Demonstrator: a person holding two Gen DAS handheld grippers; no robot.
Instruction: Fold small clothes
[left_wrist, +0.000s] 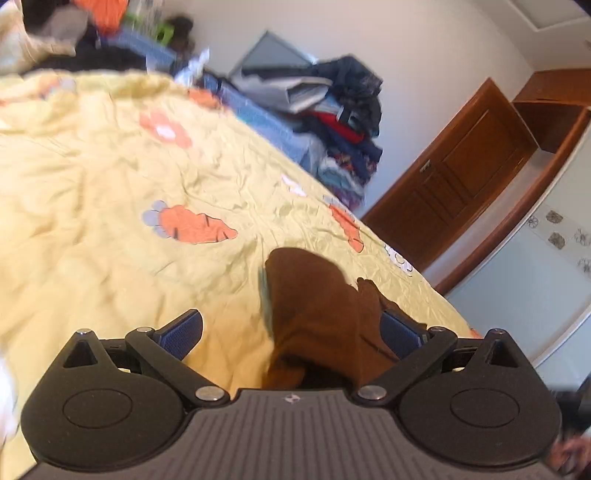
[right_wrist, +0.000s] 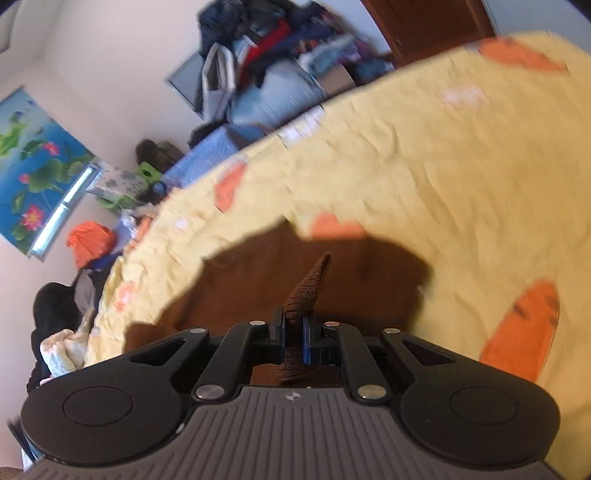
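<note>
A small brown garment lies on the yellow carrot-print bedspread. My right gripper is shut on a knitted fold of it, which sticks up between the blue pads. In the left wrist view the same brown garment bunches up between the wide-apart fingers of my left gripper. It drapes against the right blue pad while the left pad stands free over the bedspread. The left jaws are open and do not press on the cloth.
A pile of dark, red and blue clothes sits beyond the bed's far edge, near a brown wooden door. Orange cloth and other items lie off the bed's corner, and a lotus picture hangs on the wall.
</note>
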